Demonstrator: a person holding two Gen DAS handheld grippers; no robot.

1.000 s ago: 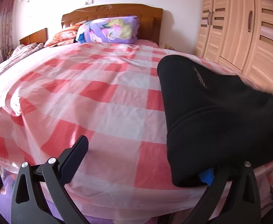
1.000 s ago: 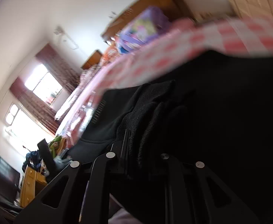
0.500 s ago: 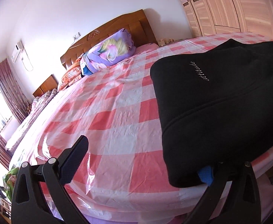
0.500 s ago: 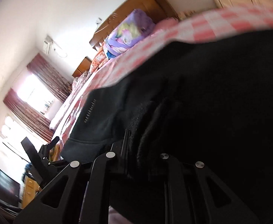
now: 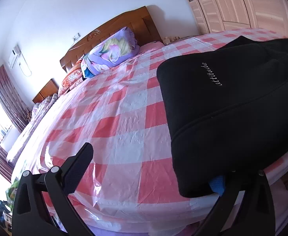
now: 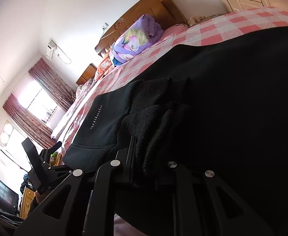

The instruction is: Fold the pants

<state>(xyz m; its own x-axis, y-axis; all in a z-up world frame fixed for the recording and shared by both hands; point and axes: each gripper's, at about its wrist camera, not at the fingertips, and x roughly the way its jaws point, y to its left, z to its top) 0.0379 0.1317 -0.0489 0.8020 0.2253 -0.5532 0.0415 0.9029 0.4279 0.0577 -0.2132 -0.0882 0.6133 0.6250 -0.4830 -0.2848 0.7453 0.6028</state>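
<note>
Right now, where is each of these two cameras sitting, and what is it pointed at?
Left wrist: on the left tool, low at the bed's foot, facing the headboard; its open fingers show.
Right wrist: on the right tool, clamped on the black pants; the left tool shows.
Shared: pants, purple pillow, headboard.

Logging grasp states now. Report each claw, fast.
Left claw: open wide, right finger under the black pants, gripping nothing.
Right claw: closed on the black pants' bunched fabric.
</note>
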